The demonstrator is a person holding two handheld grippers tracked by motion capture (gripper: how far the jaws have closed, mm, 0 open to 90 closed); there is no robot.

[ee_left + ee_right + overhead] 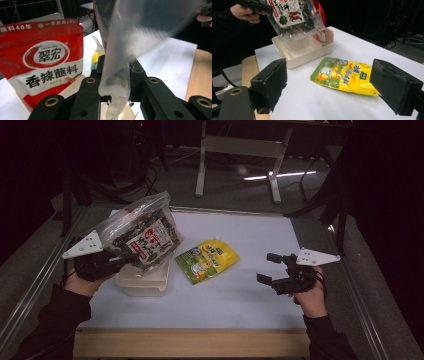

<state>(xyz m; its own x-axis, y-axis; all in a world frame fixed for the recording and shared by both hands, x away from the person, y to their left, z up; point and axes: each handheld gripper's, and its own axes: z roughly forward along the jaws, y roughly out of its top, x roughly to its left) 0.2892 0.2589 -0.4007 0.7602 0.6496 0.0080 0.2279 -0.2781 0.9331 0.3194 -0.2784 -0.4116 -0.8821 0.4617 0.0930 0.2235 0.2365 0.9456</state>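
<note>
Fingers [136,75] of left gripper [107,261] pinching clear seaweed bag [142,227], seemingly above tub [145,282]

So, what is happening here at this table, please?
A person works with two hand-held grippers. The left gripper is shut on the edge of a clear bag of dried seaweed and holds it tilted above a cream plastic box, where a red sauce pouch already stands. The right gripper is open and empty, facing a yellow pouch lying flat on the white table.
</note>
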